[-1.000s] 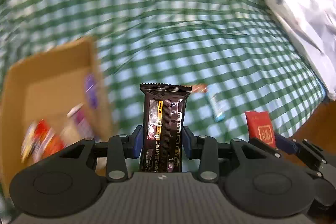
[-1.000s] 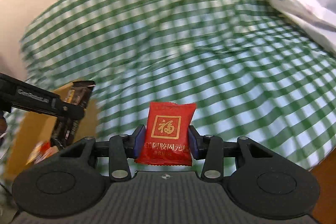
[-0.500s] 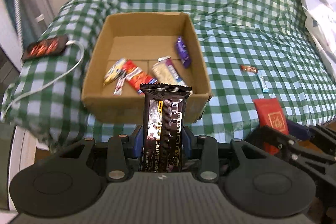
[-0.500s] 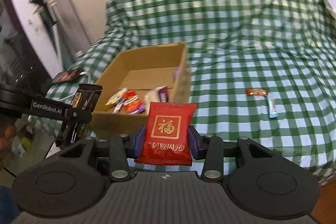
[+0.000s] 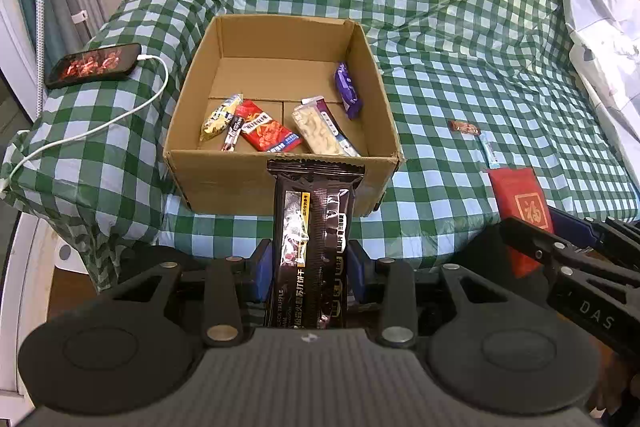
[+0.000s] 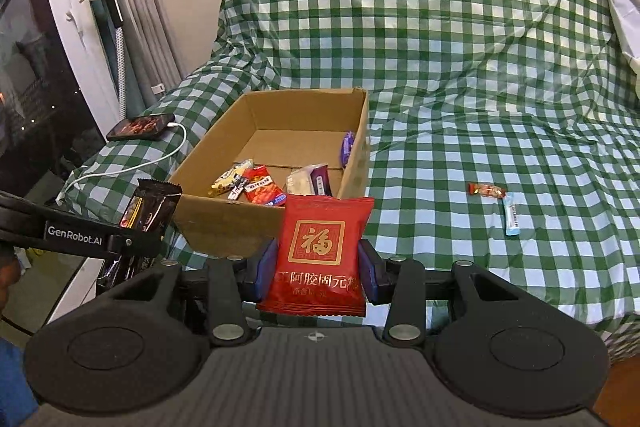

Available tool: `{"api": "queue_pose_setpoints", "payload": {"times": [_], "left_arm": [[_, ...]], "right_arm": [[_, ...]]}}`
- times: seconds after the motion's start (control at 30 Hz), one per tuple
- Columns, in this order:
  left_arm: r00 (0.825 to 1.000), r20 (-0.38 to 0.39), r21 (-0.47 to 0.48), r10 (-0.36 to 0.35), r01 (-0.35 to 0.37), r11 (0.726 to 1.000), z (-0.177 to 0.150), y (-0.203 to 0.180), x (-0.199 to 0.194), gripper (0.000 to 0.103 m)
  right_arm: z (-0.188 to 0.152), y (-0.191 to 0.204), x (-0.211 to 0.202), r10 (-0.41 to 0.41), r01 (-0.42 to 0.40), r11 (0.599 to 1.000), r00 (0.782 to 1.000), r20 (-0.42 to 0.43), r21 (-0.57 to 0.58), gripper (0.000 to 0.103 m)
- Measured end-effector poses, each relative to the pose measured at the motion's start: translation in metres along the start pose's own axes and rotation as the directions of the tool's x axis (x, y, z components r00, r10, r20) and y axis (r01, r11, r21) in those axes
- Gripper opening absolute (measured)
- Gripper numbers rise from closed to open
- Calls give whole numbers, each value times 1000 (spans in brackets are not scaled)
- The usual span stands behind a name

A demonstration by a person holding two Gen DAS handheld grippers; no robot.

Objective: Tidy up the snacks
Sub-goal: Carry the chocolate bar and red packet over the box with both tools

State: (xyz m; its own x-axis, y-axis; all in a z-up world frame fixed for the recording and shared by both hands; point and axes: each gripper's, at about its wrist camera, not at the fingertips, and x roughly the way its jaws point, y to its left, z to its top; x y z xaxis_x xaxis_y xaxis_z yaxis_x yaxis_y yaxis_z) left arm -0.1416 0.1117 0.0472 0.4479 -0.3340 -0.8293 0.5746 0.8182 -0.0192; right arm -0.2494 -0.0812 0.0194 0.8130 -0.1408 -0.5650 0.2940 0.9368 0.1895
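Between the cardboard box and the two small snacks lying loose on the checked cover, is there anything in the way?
Nothing: in the right wrist view, only bare green checked cover separates the cardboard box from the red-brown candy and pale blue stick.

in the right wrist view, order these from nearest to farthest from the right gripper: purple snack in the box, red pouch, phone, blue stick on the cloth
1. Red pouch: held in the right gripper jaws.
2. Blue stick: on the cloth to the right, outside the box.
3. Purple snack: against the box's right wall, toward the back.
4. Phone: far left, beyond the box.
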Motion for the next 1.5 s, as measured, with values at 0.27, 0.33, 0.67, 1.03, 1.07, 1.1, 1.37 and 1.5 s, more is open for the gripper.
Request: {"api": "queue_pose_setpoints", "payload": {"times": [0.27, 0.33, 0.67, 1.03, 1.07, 1.1, 1.37, 1.5], "left_arm": [[1000, -16, -12, -6, 5, 1000, -2, 3, 5, 43], [1000, -19, -11, -8, 8, 1000, -2, 3, 7, 43], [999, -41, -11, -15, 15, 1000, -1, 2, 13, 43], [998, -51, -15, -21, 20, 1000, 0, 3, 18, 43], [998, -52, -15, -21, 21, 1000, 0, 3, 19, 43], [998, -53, -16, -22, 22, 1000, 0, 4, 20, 43], [997, -68, -28, -30, 28, 999, 2, 8, 27, 43], [997, -76, -32, -33, 31, 999, 4, 11, 31, 43]], "right_arm": [[0, 5, 4, -5, 5, 1000, 1000, -18, -15, 45], [-1, 5, 5, -5, 5, 1000, 1000, -22, -15, 45], [0, 6, 10, -6, 6, 1000, 999, -39, -14, 45], [0, 8, 12, -9, 9, 1000, 999, -46, -17, 45], [-2, 8, 15, -10, 9, 1000, 999, -49, -18, 45], [-3, 8, 16, -10, 9, 1000, 999, -52, -19, 45], [-3, 10, 23, -16, 14, 999, 997, -75, -31, 45], [-1, 11, 27, -20, 17, 999, 996, -89, -36, 45]]}}
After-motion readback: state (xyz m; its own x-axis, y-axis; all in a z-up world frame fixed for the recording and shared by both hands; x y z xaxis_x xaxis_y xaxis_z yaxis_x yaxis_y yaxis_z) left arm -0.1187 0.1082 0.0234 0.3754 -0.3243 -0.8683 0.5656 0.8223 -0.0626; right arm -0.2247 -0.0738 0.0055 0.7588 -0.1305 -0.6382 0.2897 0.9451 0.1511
